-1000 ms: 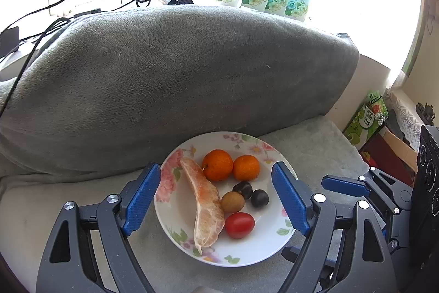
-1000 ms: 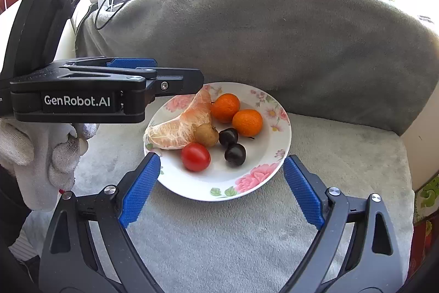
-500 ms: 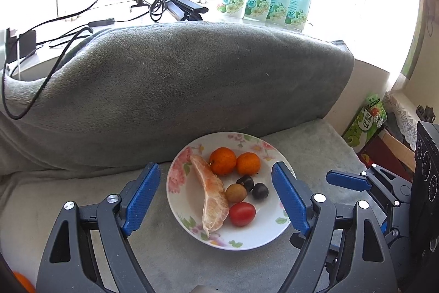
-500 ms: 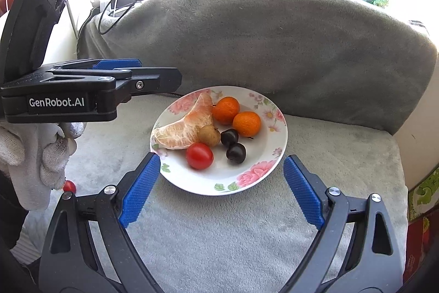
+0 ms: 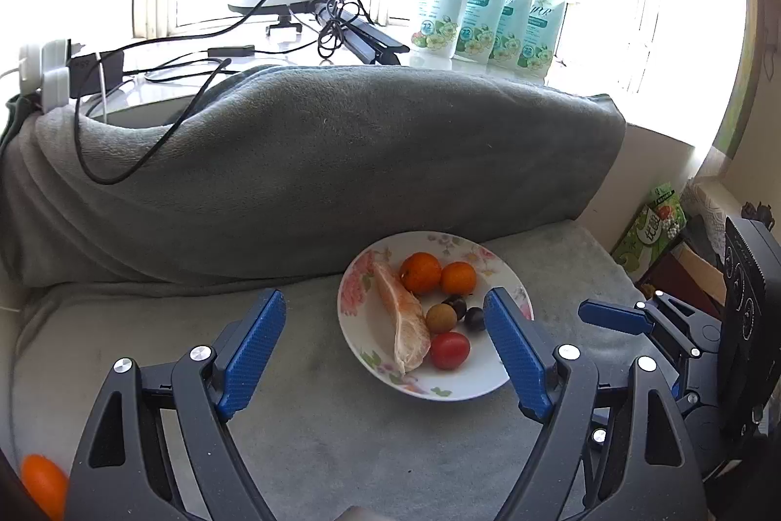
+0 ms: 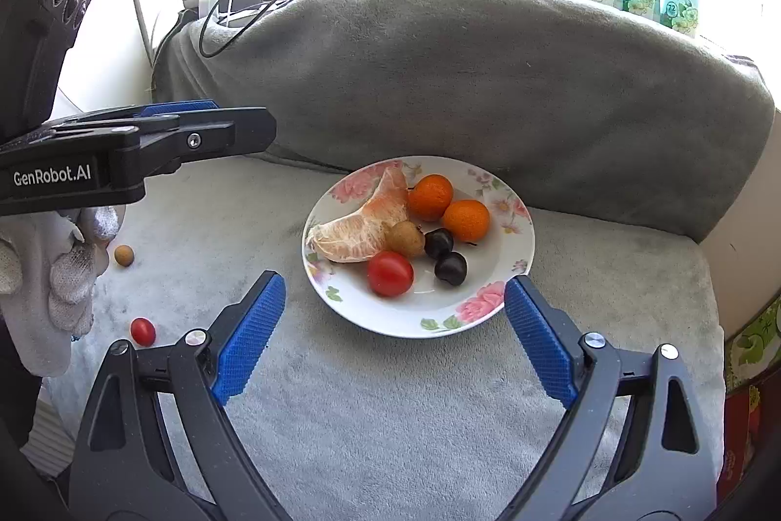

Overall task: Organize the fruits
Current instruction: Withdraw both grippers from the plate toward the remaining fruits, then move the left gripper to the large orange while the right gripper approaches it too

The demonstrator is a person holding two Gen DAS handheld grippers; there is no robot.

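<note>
A floral plate sits on the grey cushion. It holds a pomelo wedge, two oranges, a red tomato, a brown longan and two dark cherries. My left gripper is open and empty, to the left of and nearer than the plate. My right gripper is open and empty, in front of the plate. Loose on the cushion at left lie a longan, a small tomato and an orange.
A grey blanket-covered backrest rises behind the plate. Cables and chargers and several refill pouches stand on the sill. Boxes stand right of the cushion. The gloved hand holds the left gripper.
Both grippers have pulled back and up from the plate; the left one has also shifted left. Loose fruits at the left have come into view. Both stay open.
</note>
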